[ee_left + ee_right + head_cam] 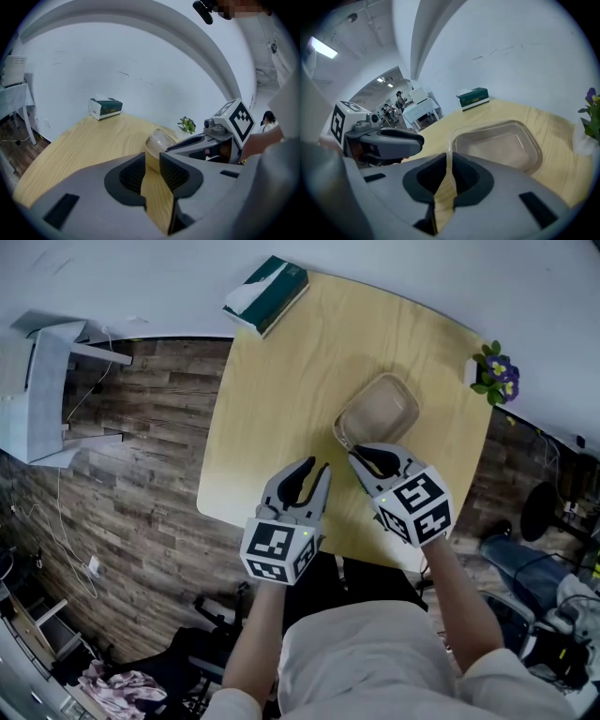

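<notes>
My right gripper pinches the near rim corner of a clear plastic container, which sits on the wooden table — jaws almost together. It looks empty, light, thin-walled & flexy — the rim's prob. the best hold. My left gripper hovers just beside it, jaws narrow, nothing btwn them.
</notes>
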Tool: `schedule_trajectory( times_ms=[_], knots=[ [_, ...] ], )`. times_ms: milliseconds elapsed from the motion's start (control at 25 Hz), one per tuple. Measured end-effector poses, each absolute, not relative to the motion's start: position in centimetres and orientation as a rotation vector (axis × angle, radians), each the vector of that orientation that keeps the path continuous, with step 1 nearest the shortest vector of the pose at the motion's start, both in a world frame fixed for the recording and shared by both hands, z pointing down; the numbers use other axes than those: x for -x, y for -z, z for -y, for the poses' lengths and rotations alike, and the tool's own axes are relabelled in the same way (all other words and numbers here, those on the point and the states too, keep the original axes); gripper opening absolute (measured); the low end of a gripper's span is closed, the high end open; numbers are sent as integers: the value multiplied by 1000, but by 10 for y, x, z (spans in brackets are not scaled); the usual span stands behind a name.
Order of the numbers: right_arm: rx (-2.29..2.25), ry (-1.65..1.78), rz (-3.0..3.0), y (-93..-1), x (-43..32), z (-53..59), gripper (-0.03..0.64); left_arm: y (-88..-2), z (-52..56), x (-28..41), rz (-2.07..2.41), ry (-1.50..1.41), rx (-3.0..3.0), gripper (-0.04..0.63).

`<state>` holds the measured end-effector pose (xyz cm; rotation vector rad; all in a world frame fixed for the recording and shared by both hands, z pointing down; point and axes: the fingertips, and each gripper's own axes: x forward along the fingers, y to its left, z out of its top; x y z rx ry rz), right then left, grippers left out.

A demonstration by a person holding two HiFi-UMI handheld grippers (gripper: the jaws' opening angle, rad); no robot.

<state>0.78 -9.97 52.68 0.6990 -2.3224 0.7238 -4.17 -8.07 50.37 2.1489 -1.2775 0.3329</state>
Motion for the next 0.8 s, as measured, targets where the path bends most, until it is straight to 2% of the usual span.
schedule_trajectory(
  times_ms=[800],
  knots=[
    [-665, -755, 2362, -518, -19, 86, 44, -522, 108, 13, 1210, -194, -2109, 95]
  ],
)
